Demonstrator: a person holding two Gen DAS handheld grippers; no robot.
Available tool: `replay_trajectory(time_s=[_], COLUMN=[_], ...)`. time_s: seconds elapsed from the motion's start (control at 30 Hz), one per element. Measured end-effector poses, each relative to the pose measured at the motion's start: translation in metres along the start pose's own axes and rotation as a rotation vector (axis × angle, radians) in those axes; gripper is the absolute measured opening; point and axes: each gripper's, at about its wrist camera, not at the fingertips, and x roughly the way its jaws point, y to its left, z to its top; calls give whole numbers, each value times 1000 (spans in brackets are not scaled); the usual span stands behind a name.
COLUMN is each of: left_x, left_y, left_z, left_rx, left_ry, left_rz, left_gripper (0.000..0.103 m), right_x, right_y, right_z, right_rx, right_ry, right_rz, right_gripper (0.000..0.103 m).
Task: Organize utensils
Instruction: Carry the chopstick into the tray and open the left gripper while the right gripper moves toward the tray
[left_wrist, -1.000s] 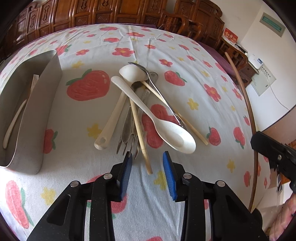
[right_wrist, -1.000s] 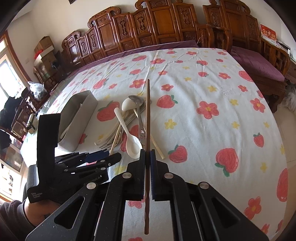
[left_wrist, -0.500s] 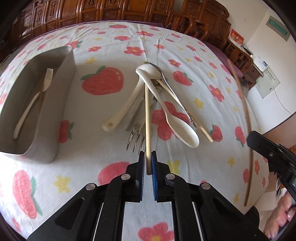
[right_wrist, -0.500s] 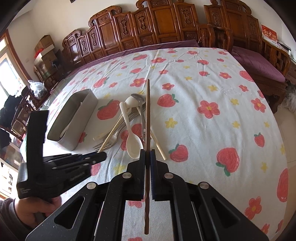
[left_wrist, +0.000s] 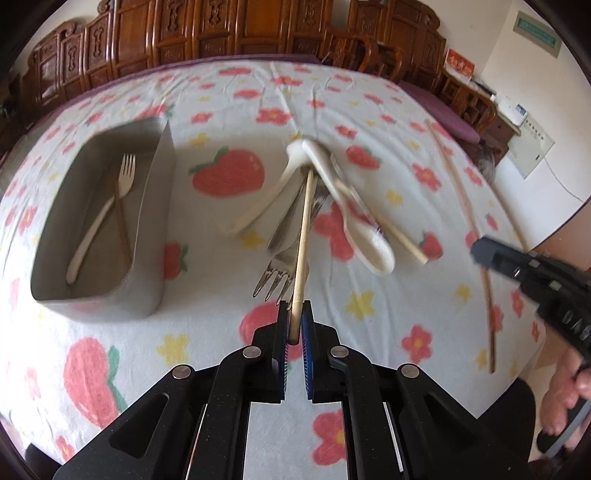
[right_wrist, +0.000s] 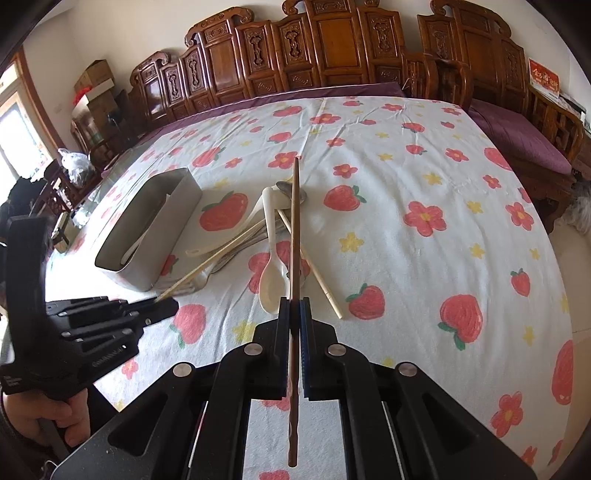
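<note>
My left gripper (left_wrist: 294, 314) is shut on the near end of a pale bamboo chopstick (left_wrist: 303, 229). The stick's far end still rests among the heap of utensils. That heap holds a white spoon (left_wrist: 369, 243), a metal fork (left_wrist: 275, 273), a second pale chopstick (left_wrist: 402, 240) and more cutlery. A grey box (left_wrist: 155, 206) at the left contains a fork (left_wrist: 125, 177) and a white handle (left_wrist: 88, 236). My right gripper (right_wrist: 294, 308) is shut on a dark brown chopstick (right_wrist: 294, 221), held above the cloth.
A cloth printed with strawberries and flowers (right_wrist: 424, 258) covers the table. Carved wooden chairs (right_wrist: 332, 48) line the far side. A person's hand (right_wrist: 55, 413) grips the left tool's handle. The table edge runs close on the right in the left wrist view.
The left jaws closed on the pale chopstick's near end, then rose and pulled back, lifting that end off the cloth. The right gripper stayed still with its brown chopstick.
</note>
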Motion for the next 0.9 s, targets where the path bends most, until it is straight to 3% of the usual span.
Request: replay_trajectory(time_s=[0.13,0.33,0.6,0.9], left_x=[9,7,-16,12], left_y=[1,1,-1,-14], left_z=[-11,-17,-11,24], left_rx=[19,56,120,164], left_ry=[37,26,-45,-16], left_rz=[11,42,57,40], left_gripper=[4,5,30,31], right_x=[2,2,3,6], right_y=[1,1,2,2], right_z=[-1,-2,-2,-2], right_rx=[-5,-5,-10,-8], right_ry=[5,6,10,17], right_rz=[0,0,5,9], right_gripper=[6,6,6,6])
